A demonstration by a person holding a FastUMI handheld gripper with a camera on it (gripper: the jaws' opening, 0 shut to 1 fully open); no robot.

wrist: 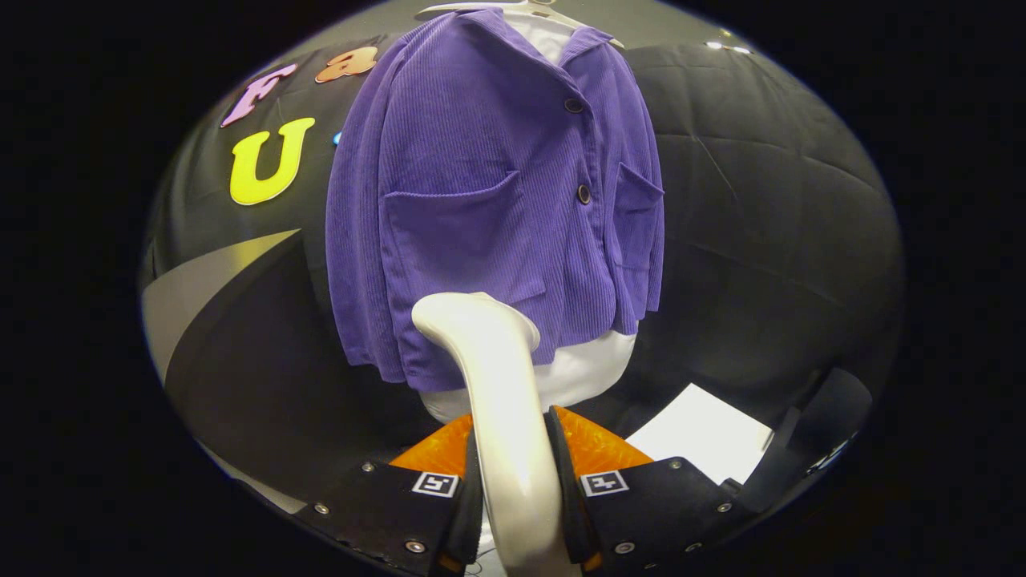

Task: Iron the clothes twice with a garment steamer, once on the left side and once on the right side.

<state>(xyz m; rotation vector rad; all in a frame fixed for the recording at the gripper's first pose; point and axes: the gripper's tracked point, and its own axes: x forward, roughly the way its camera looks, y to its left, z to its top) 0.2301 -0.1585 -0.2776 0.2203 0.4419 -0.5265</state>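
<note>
1. White plastic comes nearest: the steamer [506,401] has its handle clamped between both fingers of the gripper [517,489], which press on it from either side. The narrow hold keeps the tool upright so its head can be steered.
2. Its head curves forward and up, ending just in front of the jacket's [497,200] lower hem, left of the button line as seen from the gripper. It likely sits there ready for an upward pass on that side. Whether the head touches the cloth I cannot tell, and no steam is visible.
3. The steamer's base and any cord or hose are cut off below the fingers.
4. A white sheet [705,433] lies on the dark surface, right of the fingers; its purpose is unclear.
5. The purple ribbed jacket hangs on a hanger [553,12], facing the gripper, so both front panels are open to the steamer. A white shirt [577,373] shows beneath its hem and at the collar.
6. The hanger's hook is cut off, so what it hangs from is hidden.
</note>
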